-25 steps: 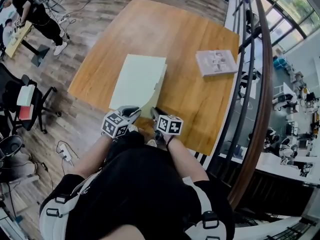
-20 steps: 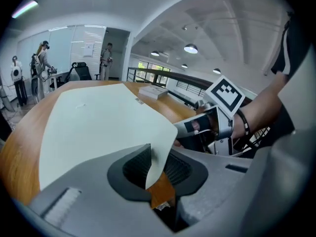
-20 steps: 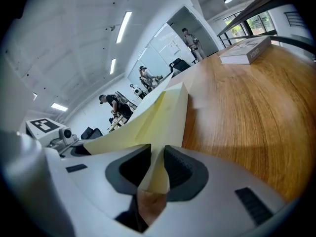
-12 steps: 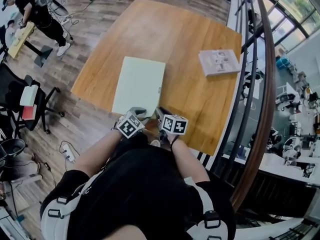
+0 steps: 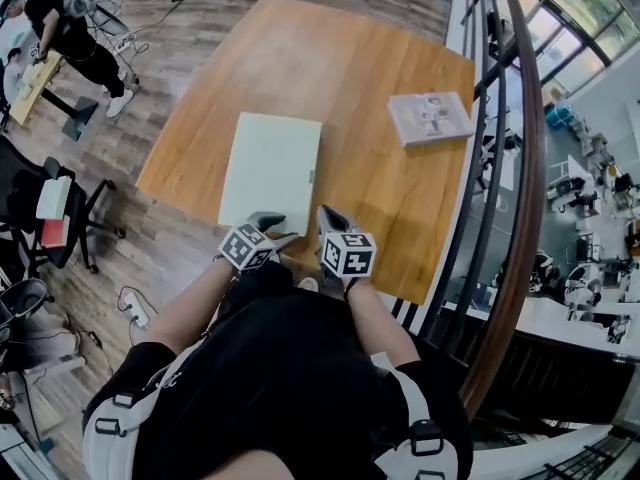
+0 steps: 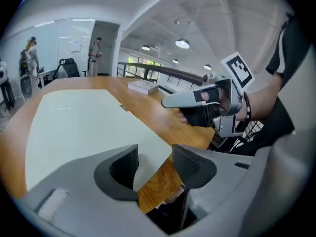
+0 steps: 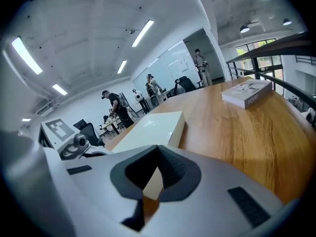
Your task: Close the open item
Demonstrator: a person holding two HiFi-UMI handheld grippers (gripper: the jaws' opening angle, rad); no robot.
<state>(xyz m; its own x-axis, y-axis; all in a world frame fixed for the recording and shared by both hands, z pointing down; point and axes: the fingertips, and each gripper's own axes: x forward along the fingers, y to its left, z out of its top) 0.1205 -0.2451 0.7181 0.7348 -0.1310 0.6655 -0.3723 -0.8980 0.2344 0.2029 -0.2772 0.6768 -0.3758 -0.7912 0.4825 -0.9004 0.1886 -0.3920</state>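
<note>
A flat pale-green box (image 5: 270, 168) lies closed on the wooden table (image 5: 340, 78), lid flat. My left gripper (image 5: 268, 218) sits at the box's near edge. Its jaws are opening: in the left gripper view the box's near corner (image 6: 84, 127) shows in the gap of the left gripper (image 6: 154, 154), and the pads do not press it. My right gripper (image 5: 328, 213) hovers just right of that corner, shut with nothing in it. In the right gripper view the right gripper (image 7: 159, 149) points at the box (image 7: 153, 127), its jaw tips touching.
A white book (image 5: 430, 118) lies at the table's far right. A metal railing (image 5: 500, 168) runs close along the right side. Office chairs (image 5: 50, 208) and a person at a desk (image 5: 60, 28) are on the floor to the left.
The box's lid, raised one second ago, now lies flat. My left gripper has let go and drawn back to the near edge. The right gripper has stayed beside it.
</note>
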